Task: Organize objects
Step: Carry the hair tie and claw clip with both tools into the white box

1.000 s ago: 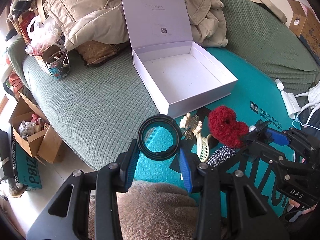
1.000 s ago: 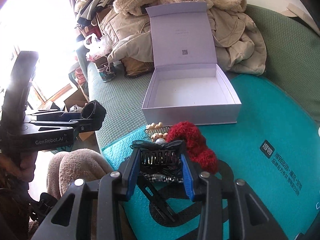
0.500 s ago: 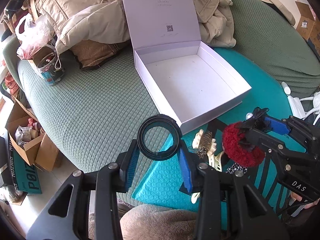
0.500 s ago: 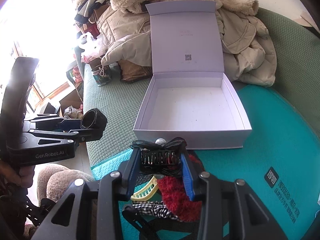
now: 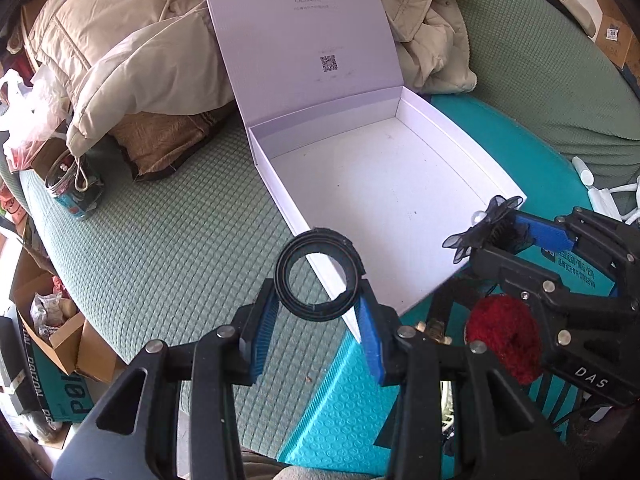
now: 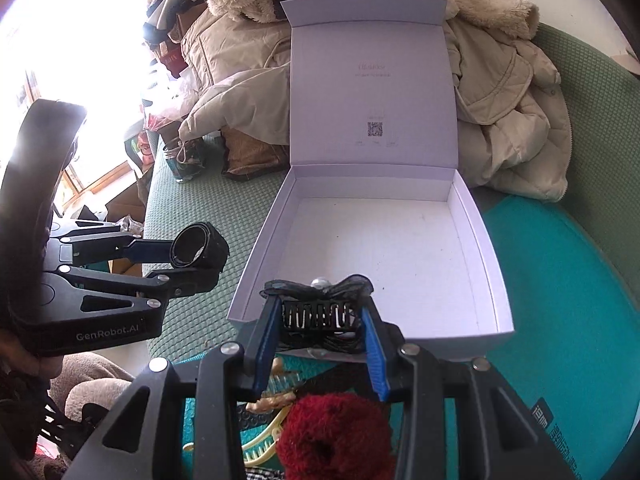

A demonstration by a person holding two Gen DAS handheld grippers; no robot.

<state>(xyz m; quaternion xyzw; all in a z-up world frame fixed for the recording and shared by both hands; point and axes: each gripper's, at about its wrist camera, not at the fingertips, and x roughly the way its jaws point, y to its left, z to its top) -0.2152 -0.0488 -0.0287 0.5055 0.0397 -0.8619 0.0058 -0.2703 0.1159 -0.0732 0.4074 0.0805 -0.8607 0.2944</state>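
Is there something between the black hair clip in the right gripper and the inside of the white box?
Nothing visible. The black hair clip hangs at the white box near wall; the lid stands open.

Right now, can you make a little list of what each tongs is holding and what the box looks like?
left tongs: shut on a black ring, held up near the box's front left corner
right tongs: shut on a black hair clip with a bow, at the box's front edge
box: white, lid open and standing up, nothing inside
box sits on: green sofa, partly on a teal mat
left on the mat: red scrunchie, yellow comb
behind the box: beige coats
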